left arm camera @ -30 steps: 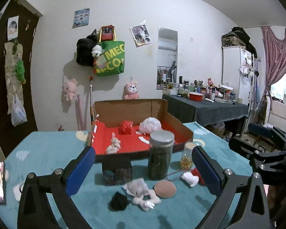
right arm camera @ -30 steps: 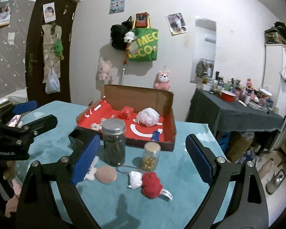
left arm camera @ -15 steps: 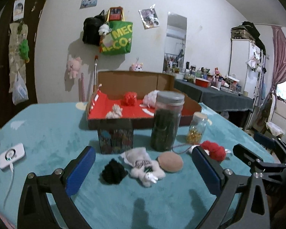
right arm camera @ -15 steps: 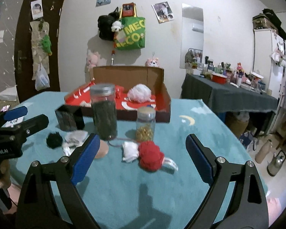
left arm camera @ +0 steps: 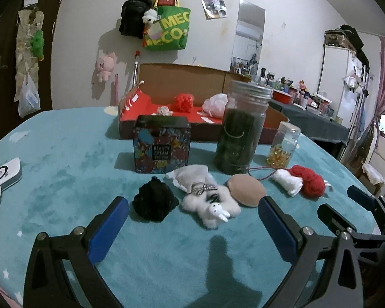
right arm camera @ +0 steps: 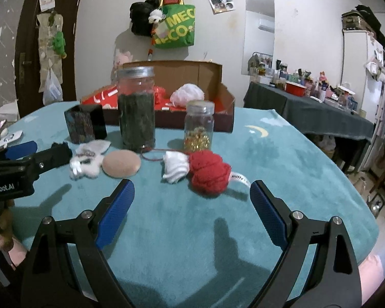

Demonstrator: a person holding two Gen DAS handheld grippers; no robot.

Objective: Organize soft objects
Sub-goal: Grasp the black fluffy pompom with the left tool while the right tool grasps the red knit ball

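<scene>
With both sets of jaws spread wide and empty, the left gripper [left arm camera: 193, 211] hangs above the fluffy white plush toy [left arm camera: 210, 204], and the right gripper [right arm camera: 192, 196] faces the red knitted yarn ball [right arm camera: 210, 173]. Both soft things lie on the teal-covered table [right arm camera: 282, 154], short of the red-lined cardboard box [right arm camera: 227, 102]. A careless reach might snag the red cord [right arm camera: 154, 154] and topple the tall glass jar [right arm camera: 136, 110].

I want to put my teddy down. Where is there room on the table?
The table is bare right of the red ball, and left of the tin. It is crowded from the black pom-pom across to the ball.
</scene>
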